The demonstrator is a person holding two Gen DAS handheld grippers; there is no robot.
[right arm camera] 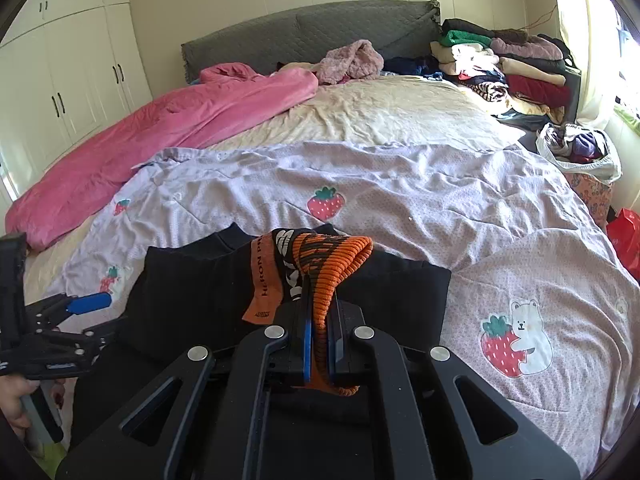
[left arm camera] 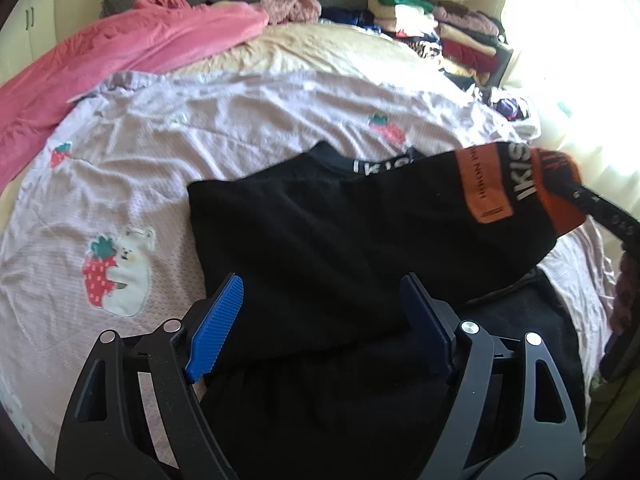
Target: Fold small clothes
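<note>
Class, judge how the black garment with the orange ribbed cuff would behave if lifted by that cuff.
The black garment with the orange ribbed cuff probably flops: it sags from the right claw. Likely light, since one pinch holds it. The ribbing probably resists slipping.

Both handheld grippers are matte black linkages with open triangular cut-outs and round silver pivot pins. The left gripper (left arm camera: 320, 312) carries ribbed blue finger pads (left arm camera: 216, 328); the right gripper (right arm camera: 319, 344) has blue-edged pads too.

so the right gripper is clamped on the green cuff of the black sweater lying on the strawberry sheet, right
Not green: the cuff is orange. The right wrist view shows the right gripper clamped on it, the black sweater lying on the strawberry sheet.
</note>
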